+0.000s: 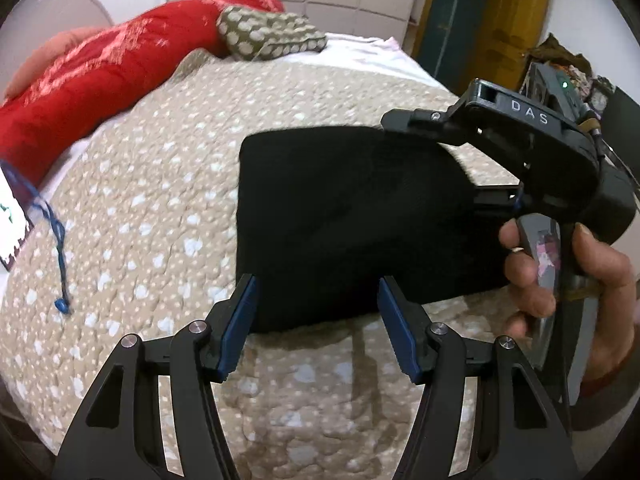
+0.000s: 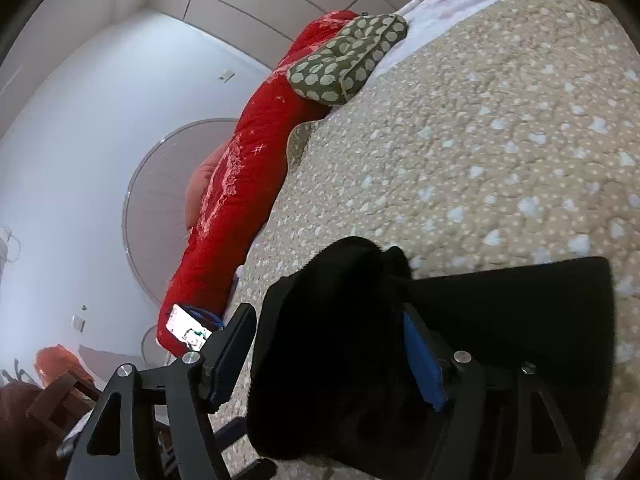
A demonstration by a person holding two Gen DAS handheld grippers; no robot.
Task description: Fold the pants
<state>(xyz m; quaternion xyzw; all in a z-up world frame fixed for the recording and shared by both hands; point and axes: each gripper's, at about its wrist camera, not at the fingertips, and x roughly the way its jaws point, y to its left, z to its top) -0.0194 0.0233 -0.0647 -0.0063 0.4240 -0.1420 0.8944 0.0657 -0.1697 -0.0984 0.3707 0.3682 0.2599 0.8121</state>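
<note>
Left wrist view: pants [image 1: 352, 220] lie as a black folded slab on the bed [image 1: 168, 208], w/ its beige spotted quilt. Left gripper [image 1: 316, 328] hovers at the near edge, fingers [image 1: 240, 324] wide apart, nothing held. Right gripper [image 1: 532, 152] sits over the far right side of the pants, held in a hand [image 1: 568, 280]; its body reads "DAS", green LED lit.

Right wrist view: right gripper [image 2: 332, 356] has a thick bunch of pants [image 2: 500, 320] between its fingers, blue pad [image 2: 420, 360] against the cloth; fingers look partly closed on it, not fully.

Risk, my guess: w/ only one side gripped, lifting could drag the slab & undo the fold. No other readable text.
</note>
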